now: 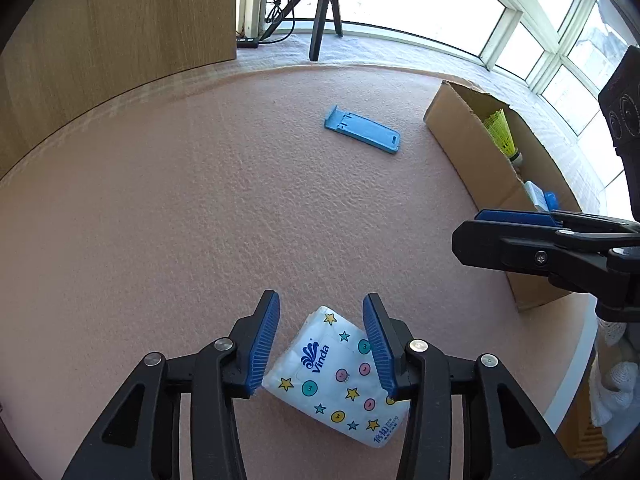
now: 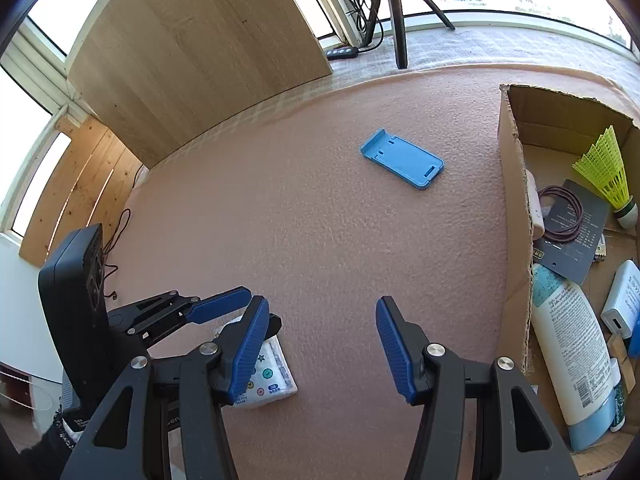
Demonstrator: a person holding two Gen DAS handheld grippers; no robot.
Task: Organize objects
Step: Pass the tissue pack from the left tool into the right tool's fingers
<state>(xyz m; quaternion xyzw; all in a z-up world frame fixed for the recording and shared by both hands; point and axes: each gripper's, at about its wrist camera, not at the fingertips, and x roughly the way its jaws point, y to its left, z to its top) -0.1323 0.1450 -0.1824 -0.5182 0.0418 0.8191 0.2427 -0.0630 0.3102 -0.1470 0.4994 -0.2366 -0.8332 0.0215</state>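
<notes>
A white Vinda tissue pack (image 1: 340, 380) with coloured stars and dots lies on the pink felt mat; it also shows in the right wrist view (image 2: 272, 376). My left gripper (image 1: 320, 312) is open, its fingers on either side of the pack, just above it. A blue phone stand (image 1: 362, 128) lies flat farther out on the mat, also in the right wrist view (image 2: 402, 158). My right gripper (image 2: 320, 324) is open and empty over bare mat, right of the pack and left of the cardboard box (image 2: 516, 216).
The open cardboard box (image 1: 472, 148) stands at the mat's right edge; it holds a yellow shuttlecock (image 2: 608, 168), a lotion bottle (image 2: 576, 348), a dark card with a cord, a white charger. A wooden panel (image 2: 200, 48) and a tripod (image 2: 394, 8) stand beyond the mat.
</notes>
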